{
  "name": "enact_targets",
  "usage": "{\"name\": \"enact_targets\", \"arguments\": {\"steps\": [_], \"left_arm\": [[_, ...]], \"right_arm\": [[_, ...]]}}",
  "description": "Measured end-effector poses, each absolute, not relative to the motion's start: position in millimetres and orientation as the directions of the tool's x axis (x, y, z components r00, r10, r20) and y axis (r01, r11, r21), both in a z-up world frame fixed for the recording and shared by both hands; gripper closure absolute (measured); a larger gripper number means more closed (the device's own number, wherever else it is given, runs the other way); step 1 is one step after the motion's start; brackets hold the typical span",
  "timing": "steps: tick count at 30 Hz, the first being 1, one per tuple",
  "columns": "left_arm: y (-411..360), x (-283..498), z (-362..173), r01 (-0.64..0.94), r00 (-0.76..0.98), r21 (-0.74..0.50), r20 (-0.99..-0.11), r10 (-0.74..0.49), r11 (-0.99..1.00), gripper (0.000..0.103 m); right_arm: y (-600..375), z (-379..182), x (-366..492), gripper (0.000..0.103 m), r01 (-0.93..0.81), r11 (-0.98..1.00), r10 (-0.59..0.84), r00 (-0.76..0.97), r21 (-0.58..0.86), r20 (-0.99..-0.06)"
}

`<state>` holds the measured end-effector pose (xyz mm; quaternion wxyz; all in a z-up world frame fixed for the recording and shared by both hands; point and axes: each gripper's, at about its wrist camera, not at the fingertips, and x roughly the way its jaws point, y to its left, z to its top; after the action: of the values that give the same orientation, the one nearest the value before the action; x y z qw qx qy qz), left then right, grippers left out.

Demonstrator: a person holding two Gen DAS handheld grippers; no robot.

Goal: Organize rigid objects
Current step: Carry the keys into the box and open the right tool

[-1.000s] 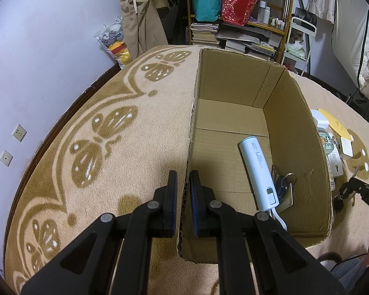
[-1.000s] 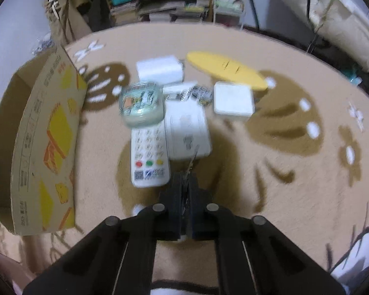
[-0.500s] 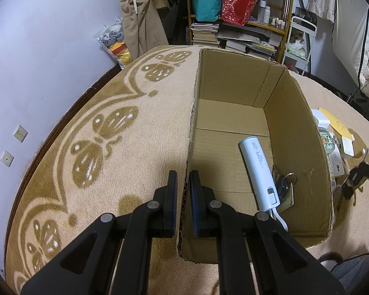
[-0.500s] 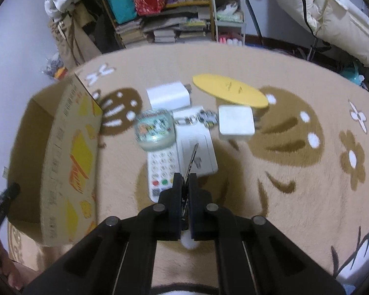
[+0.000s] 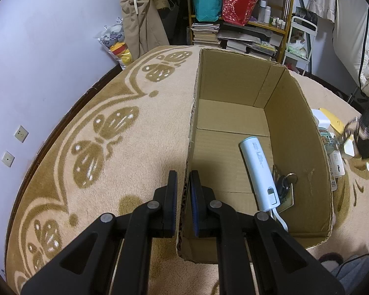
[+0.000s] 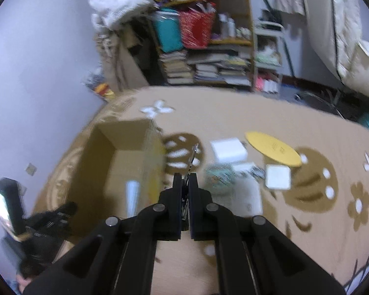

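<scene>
Left gripper point(image 5: 183, 184) pinched the cardboard box point(image 5: 233, 93) wall; right gripper point(image 6: 185, 186) jaws clamped a thin metal piece point(image 6: 193, 157) above the carpet point(image 6: 233, 123).

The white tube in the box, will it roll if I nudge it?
The white tube looks round and smooth, so a sideways push would probably roll it. It lies against the keys, which may stop it that way. It looks stiff, and its cord may drag.

No print is legible — marks on the white cylinder point(image 5: 258, 172) blur
</scene>
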<state>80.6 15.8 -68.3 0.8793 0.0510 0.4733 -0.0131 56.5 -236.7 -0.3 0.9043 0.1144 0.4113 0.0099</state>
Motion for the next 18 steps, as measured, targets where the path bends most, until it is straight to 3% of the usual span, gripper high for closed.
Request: {"name": "enact_targets", "arguments": {"steps": [10, 18], "left_arm": [[15.9, 80.7, -68.3, 0.072, 0.552, 0.076, -0.834, 0.024, 0.994, 0.093], [16.2, 80.2, -68.3, 0.071, 0.552, 0.074, -0.833, 0.022, 0.995, 0.093]], "right_arm": [[-178.9, 35.7, 81.0, 0.097, -0.104, 0.973, 0.22, 0.699, 0.207, -0.68], [-158.6, 16.2, 95.0, 0.097, -0.141, 0.969, 0.245, 0.654, 0.203, -0.715]]}}
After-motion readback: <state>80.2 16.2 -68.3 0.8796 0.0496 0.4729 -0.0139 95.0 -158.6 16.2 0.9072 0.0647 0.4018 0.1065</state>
